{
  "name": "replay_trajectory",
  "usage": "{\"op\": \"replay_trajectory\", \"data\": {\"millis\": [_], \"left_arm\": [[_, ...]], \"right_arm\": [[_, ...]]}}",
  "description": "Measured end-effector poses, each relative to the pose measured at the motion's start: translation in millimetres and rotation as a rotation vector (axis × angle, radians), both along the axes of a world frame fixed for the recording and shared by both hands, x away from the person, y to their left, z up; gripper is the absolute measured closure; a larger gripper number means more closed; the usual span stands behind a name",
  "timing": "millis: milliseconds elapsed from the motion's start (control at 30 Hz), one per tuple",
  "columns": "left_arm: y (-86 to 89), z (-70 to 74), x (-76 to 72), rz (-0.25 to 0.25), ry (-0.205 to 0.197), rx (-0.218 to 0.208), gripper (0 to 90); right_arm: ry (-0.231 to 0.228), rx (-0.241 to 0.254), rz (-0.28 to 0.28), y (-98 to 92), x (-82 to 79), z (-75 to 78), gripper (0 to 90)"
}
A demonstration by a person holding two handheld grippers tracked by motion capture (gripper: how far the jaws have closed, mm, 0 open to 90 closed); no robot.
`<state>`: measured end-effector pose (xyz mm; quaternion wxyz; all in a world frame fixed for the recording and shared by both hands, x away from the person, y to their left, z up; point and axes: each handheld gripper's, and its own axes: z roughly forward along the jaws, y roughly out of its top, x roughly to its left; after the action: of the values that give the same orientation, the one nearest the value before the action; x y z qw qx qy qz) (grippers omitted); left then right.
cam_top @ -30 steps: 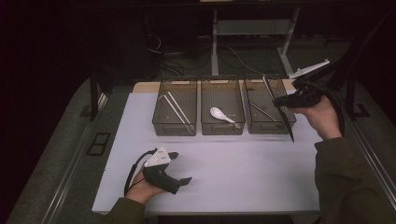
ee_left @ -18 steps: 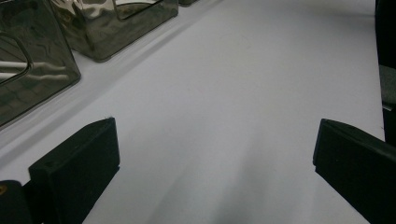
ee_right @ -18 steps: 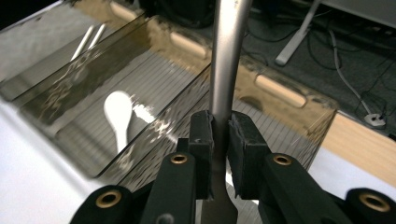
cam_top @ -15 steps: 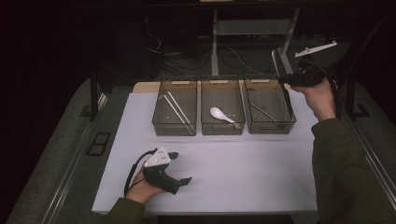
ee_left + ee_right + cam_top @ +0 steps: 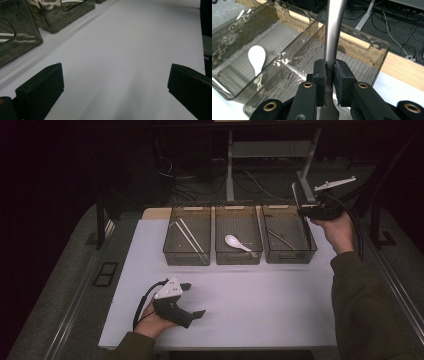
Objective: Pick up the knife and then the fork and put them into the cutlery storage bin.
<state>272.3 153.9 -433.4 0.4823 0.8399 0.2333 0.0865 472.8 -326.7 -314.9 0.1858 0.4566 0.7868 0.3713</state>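
Observation:
My right gripper (image 5: 330,67) is shut on the handle of a long metal utensil (image 5: 334,25), which stands upright between the pads. In the high view this gripper (image 5: 306,211) hangs over the far right corner of the right-hand bin (image 5: 290,254), and the utensil (image 5: 296,195) sticks up from it. My left gripper (image 5: 195,299) rests on the white table mat (image 5: 260,305) near the front left. Its jaws stand wide open with nothing between them (image 5: 112,82).
Three smoky clear bins stand in a row at the back of the mat. The left bin holds chopsticks (image 5: 187,236), the middle one a white spoon (image 5: 235,241) (image 5: 257,56), the right one a thin metal piece (image 5: 280,239). Beyond them lie cables and table legs.
My right hand has carried the utensil from beside the right bin toward the bin's far right corner. The left hand and gripper have stayed still.

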Motion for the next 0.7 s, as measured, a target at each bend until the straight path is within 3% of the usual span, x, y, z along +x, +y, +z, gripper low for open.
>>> {"op": "replay_trajectory", "data": {"millis": [333, 700], "left_arm": [[-0.3, -0.3, 0.1, 0.001, 0.003, 0.002, 0.0], [-0.7, -0.4, -0.1, 0.0, 0.005, 0.0, 0.0]], "right_arm": [[0.029, -0.034, 0.001, -0.5, -0.4, -26.4, 79.8], [0.058, -0.099, 0.021, 16.6, 5.3, -47.6, 79.6]]}}
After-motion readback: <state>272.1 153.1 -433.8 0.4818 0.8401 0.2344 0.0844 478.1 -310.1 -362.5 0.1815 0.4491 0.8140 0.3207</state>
